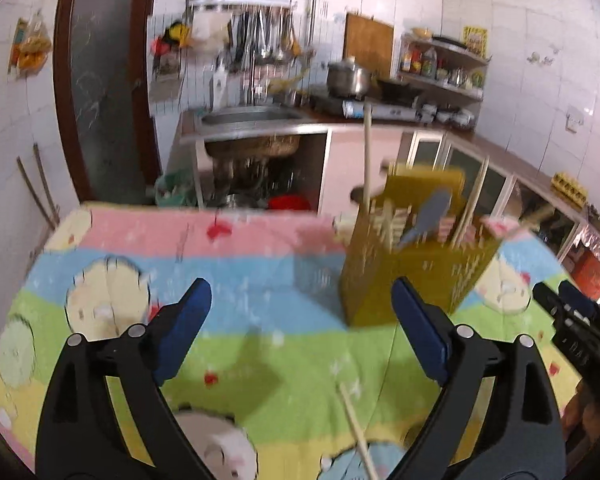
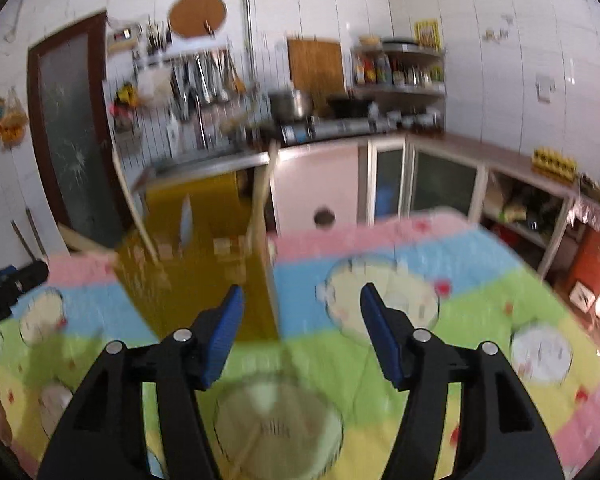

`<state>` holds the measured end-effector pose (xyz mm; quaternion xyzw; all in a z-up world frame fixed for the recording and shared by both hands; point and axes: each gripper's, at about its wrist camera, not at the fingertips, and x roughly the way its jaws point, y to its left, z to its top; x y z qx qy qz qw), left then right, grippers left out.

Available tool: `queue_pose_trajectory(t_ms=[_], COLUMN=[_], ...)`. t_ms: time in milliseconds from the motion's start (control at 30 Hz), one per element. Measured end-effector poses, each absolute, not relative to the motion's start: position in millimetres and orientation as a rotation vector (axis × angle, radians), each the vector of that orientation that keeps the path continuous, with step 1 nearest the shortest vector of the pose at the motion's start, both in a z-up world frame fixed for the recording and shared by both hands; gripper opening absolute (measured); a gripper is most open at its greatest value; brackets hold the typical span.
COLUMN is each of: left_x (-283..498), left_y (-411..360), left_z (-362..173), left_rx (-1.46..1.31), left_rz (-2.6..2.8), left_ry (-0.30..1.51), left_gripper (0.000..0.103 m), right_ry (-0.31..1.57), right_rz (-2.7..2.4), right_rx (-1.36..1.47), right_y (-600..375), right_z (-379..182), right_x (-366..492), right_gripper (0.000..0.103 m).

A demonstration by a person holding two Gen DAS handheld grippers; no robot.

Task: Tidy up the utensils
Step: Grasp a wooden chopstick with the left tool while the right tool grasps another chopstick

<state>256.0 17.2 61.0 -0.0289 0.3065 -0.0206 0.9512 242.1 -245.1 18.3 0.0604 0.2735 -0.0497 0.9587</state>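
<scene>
Setting: Tiled kitchen with sink [image 1: 252, 118], stove and shelves behind; up front, a worktop [image 1: 260, 280] under a striped cartoon cloth.
Holder: yellow slotted holder [image 1: 412, 264] stands upright on the cloth, toward the right in the left wrist view and toward the left in the right wrist view [image 2: 204, 264].
Contents: several chopsticks [image 1: 367, 152] lean inside it, along with a grey spoon-like piece [image 1: 428, 216]; motion blur hides finer detail.
Loose items: one chopstick [image 1: 358, 436] lies on the cloth near the bottom edge of the left view, between the arms of the left gripper. A clear round dish [image 2: 278, 420] sits on the cloth below the right gripper.
Left gripper: the left gripper [image 1: 302, 330] hangs over the cloth with its blue pads spread wide and nothing between them.
Right gripper: the right gripper [image 2: 302, 332] hangs beside the holder, pads partly apart, also empty; it shows at the right edge of the left view [image 1: 564, 312].
Step in hand: likely collecting the loose chopstick for the holder.
Doing it well: come down over the stick's middle, line the pads across its width, close only once both pads bracket it, then lift it level before tipping it upright over a slot.
Risk: a thin stick may roll or pivot from an end grip.
</scene>
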Motion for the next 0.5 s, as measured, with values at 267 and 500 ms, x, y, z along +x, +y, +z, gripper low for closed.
queue_pose_trajectory(t_ms=[267,500], left_x=[247,258], left_y=[4,-12], left_z=[1,-29], left_rx=[-0.027,0.026], left_rz=[-0.026,-0.056], left_ry=[0.708,0.78], left_gripper=[0.095,0.095], right_ry=[0.689,0.818], right_rz=[-0.105,-0.073], right_rx=[0.123,0.122], right_y=[-228,-219], right_z=[-38,-59], right_x=[240,253], right_gripper=[0.06,0.053])
